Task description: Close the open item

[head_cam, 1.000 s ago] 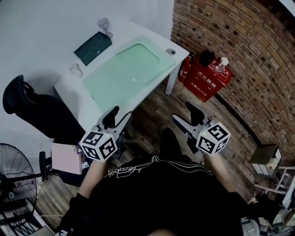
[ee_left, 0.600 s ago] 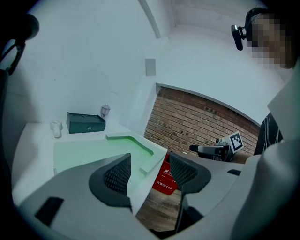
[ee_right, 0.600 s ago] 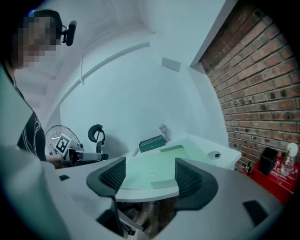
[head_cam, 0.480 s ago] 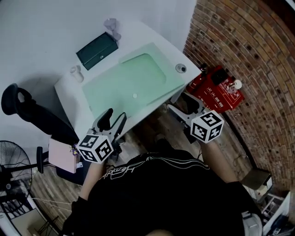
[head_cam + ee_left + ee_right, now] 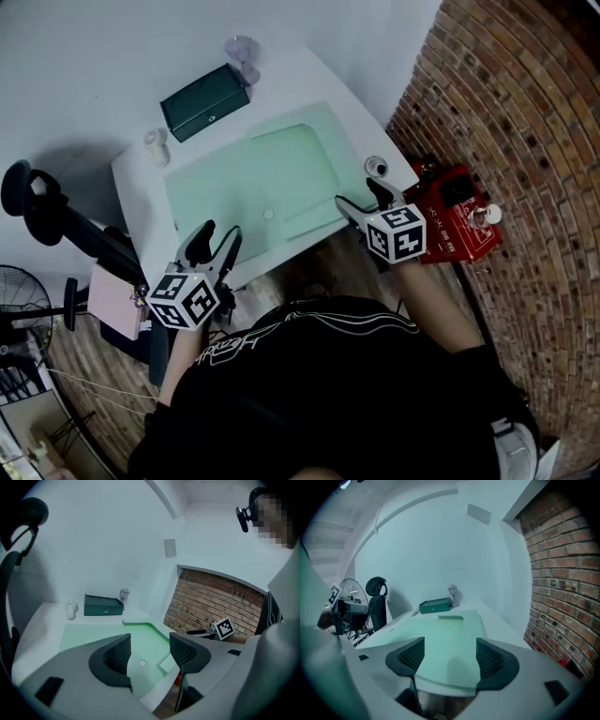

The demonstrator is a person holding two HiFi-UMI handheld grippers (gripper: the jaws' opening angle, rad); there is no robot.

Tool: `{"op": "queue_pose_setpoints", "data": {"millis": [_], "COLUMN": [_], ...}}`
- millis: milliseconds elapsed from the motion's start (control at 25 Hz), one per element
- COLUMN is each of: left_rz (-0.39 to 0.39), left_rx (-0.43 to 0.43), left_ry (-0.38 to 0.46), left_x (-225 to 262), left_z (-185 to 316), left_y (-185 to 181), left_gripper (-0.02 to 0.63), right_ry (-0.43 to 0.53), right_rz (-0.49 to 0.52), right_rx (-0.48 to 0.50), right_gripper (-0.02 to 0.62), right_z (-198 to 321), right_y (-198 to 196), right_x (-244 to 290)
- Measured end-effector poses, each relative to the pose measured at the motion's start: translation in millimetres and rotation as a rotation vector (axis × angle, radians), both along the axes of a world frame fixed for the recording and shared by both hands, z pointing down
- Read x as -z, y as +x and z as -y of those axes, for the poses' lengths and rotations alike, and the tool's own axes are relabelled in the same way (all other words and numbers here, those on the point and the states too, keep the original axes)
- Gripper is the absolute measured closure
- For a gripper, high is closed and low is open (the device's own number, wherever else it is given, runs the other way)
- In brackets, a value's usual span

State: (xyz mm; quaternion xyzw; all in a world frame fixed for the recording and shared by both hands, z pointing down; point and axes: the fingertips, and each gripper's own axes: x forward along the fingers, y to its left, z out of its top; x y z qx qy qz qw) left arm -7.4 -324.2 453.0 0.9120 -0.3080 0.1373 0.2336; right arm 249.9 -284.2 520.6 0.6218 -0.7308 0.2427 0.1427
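White counter [image 5: 291, 80] against pale wall, brick wall [image 5: 525, 112] at right; pale green mat [image 5: 253, 183] across middle. Dark green rectangular box [image 5: 204, 114] at far edge, near small white cup [image 5: 156, 145], well apart from both grippers. Left gripper [image 5: 220, 231] at near edge, jaws apart, nothing between. Right gripper [image 5: 360, 194] at near right corner, jaws apart, nothing between.

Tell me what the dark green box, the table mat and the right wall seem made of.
Dark green box: matte, no shine; maybe leatherette or coated card.
Mat: pale green, smooth and flat, likely soft plastic or silicone.
Wall: bare red-brown brick with visible mortar joints.
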Motion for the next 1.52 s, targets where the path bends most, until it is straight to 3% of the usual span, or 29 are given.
{"op": "queue_pose_setpoints", "data": {"millis": [240,640,1120,1520], "left_rz": [0.01,0.039,0.033,0.062], "left_rx": [0.1,0.184,0.239,0.309], "left_ry": [-0.011,-0.025,-0.058,-0.111], "left_x": [-13,-32,-42,-53], "left_z": [14,21,14,-22], "left_y": [-6,-27,-57,-108], "left_gripper": [0.347,0.347,0.347,0.347], "right_ry": [-0.079,-0.158,-0.142,-0.178], "right_rz": [-0.077,-0.13,-0.162,-0.204], "right_rx": [0.018,0.032,0.045,0.099], "right_gripper": [0.255,0.247,0.25,0.252], "right_z": [31,45,41,16], "right_y": [22,31,31,8], "right_x": [-37,-69,-75,-75]}}
